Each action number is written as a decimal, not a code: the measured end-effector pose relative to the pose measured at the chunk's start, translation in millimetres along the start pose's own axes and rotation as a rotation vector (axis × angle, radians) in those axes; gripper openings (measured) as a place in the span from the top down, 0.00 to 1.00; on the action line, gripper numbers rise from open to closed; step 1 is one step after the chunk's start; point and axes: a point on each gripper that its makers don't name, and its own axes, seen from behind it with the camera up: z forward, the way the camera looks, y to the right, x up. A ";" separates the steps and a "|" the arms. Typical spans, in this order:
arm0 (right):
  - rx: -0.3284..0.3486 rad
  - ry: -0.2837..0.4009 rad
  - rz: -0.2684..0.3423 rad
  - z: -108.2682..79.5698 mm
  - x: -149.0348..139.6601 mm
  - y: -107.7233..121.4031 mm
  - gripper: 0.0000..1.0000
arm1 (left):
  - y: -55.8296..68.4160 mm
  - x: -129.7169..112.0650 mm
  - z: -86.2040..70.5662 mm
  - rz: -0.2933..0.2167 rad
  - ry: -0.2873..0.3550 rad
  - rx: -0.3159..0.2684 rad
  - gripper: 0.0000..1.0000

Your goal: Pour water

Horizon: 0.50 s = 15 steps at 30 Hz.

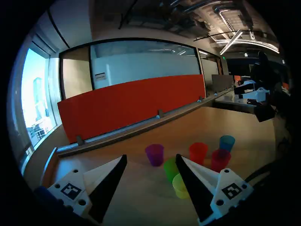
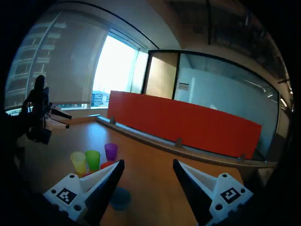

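Hovering above the desk (image 1: 225, 120): left claw (image 1: 150, 157) and right claw (image 2: 148, 162) both spread wide. Cups sit clustered on the desk ahead: purple cup (image 1: 155, 154), green cup (image 1: 170, 168), yellow cup (image 1: 180, 185), orange cup (image 1: 198, 152), red cup (image 1: 220, 159), blue cup (image 1: 227, 143). Blue cup is closest to the right claw.

Smooth, wood-look table (image 1: 225, 120) with a soft sheen. Translucent plastic in the purple cup (image 1: 154, 154), green cup (image 1: 170, 167) and yellow cup (image 1: 180, 186). Matt red screen (image 1: 131, 101), fabric or not unclear. Glossy glass wall (image 1: 146, 62) behind.
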 end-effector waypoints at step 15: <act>0.128 -0.074 -0.148 9.0 -8.6 -18.1 0.00 | 9.2 8.8 9.6 0.107 -0.035 -0.071 0.04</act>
